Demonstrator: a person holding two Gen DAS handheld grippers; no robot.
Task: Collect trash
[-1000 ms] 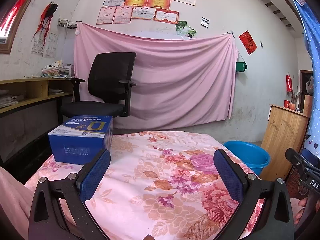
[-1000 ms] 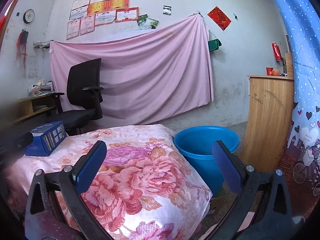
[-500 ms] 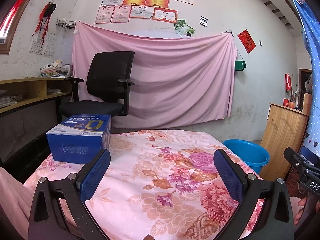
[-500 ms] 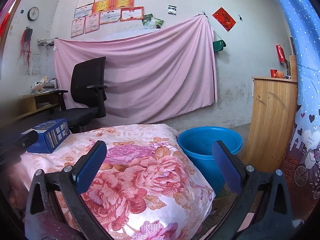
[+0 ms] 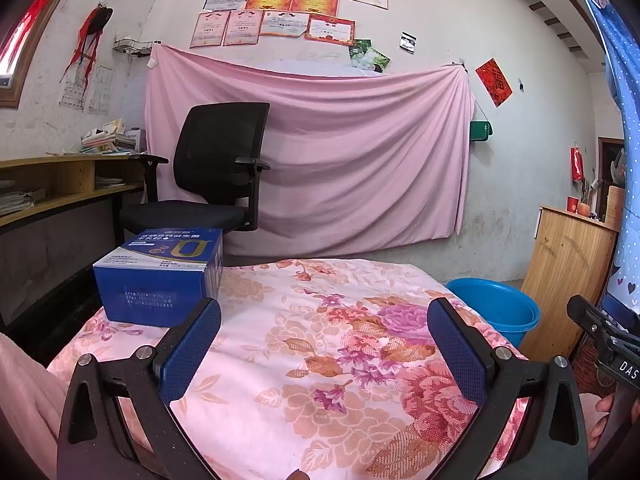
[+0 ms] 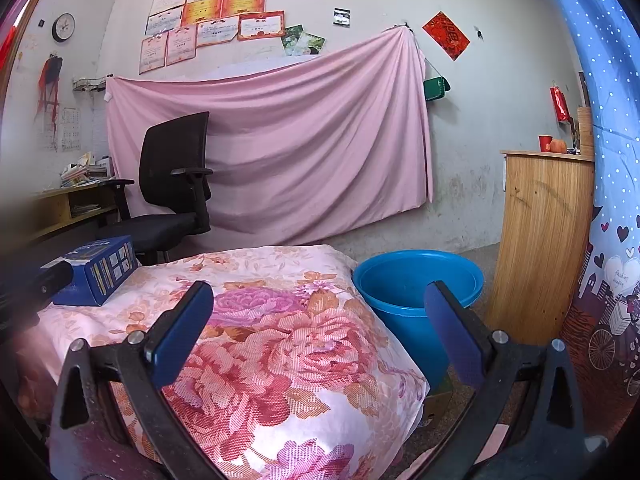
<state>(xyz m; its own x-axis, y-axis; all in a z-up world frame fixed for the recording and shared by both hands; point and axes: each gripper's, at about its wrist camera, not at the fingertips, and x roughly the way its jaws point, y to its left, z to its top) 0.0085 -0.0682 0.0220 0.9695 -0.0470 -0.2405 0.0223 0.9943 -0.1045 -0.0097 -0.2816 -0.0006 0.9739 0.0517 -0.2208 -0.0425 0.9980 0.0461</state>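
Resting on the far left corner of the floral-covered table [image 5: 320, 360]: one blue cardboard carton [image 5: 160, 276], printed lid up, sitting flat and square.

- Item: blue cardboard carton, the only loose object on the cloth and the likely trash. Rigid faces, sharp corners, glossy print. Probably light if emptied; whether it is empty cannot be told from either view.
- Handling: stiff enough to take a firm pinch; the slick coating may slip under a light one. Walls may cave in if squeezed at mid-face.
- Hold point: across the narrower pair of side faces, near a corner edge where the board is stiffest.
- Receptacle: blue plastic basin [image 6: 416, 280] on the floor just beside the table's right edge, apparently empty.
- Left gripper [image 5: 324, 324]: jaws spread wide, holding nothing, carton just beyond its left finger [image 5: 188, 352].
- Right gripper [image 6: 320, 320]: jaws spread wide, holding nothing, aimed toward the basin side.
- Backdrop: black office chair [image 5: 216, 168], behind the table.
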